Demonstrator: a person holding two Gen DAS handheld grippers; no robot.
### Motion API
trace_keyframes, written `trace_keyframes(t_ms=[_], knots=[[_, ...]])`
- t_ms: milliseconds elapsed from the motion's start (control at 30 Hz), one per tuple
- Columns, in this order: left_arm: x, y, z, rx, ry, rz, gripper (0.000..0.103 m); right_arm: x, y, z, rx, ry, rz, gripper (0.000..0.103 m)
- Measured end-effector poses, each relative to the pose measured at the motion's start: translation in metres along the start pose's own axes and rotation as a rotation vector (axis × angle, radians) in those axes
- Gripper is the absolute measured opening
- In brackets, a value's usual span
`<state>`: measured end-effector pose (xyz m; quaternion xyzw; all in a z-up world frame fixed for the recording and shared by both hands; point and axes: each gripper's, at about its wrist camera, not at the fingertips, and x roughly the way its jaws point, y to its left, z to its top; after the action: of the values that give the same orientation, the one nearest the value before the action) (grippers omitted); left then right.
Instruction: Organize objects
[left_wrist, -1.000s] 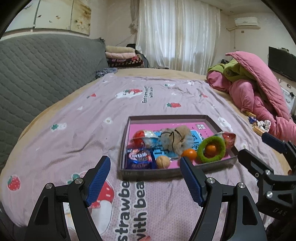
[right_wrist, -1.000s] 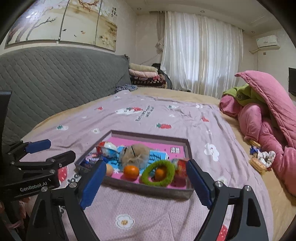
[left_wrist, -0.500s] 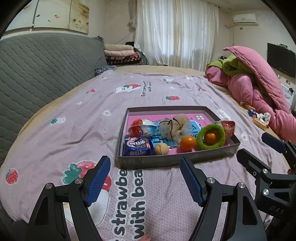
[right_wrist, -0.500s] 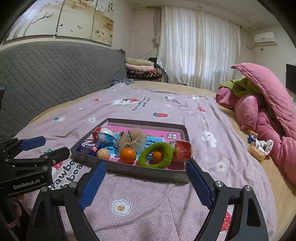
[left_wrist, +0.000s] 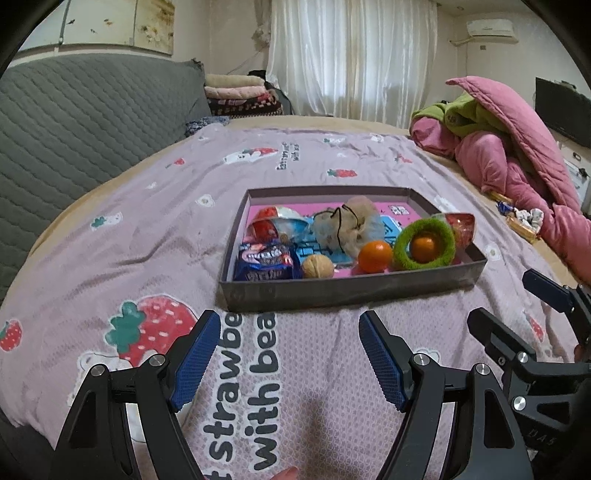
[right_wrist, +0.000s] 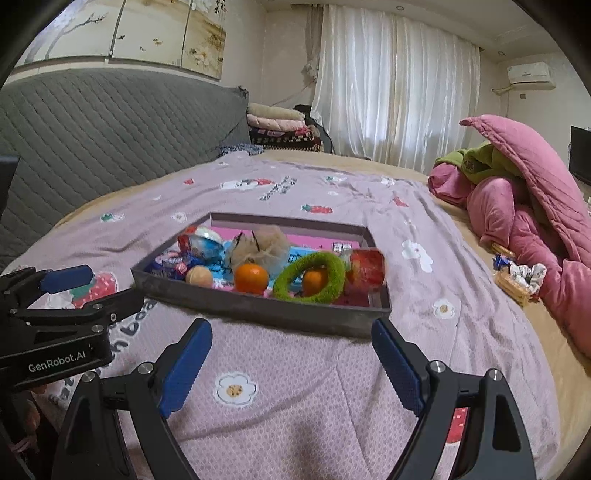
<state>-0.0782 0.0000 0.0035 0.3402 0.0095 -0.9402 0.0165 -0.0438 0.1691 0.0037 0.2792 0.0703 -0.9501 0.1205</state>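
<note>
Now both grippers hang over the bedspread just short of the tray, which lies dead ahead of the fingers, its long side running across them. The left gripper stands wide and empty, nearest the snack packet and walnut at the tray's left end. The right gripper, also spread wide with nothing in it, faces the green ring and the tangerine. A second orange fruit sits inside that ring, half hidden. The red packet's shape is blurred, and the tray's near wall cuts off the low items.
</note>
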Motion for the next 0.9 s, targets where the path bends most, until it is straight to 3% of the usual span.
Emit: trace_keyframes(t_ms=[400,900], knots=[[0.003,0.003,-0.01,-0.005,-0.021,0.006,0.078,-0.002,-0.001,-0.012,0.026,-0.029,-0.009,0.088],[0.006,0.002,-0.022,0.006,-0.007,-0.003,0.078,0.007,-0.006,-0.023,0.059,0.005,0.007,0.088]])
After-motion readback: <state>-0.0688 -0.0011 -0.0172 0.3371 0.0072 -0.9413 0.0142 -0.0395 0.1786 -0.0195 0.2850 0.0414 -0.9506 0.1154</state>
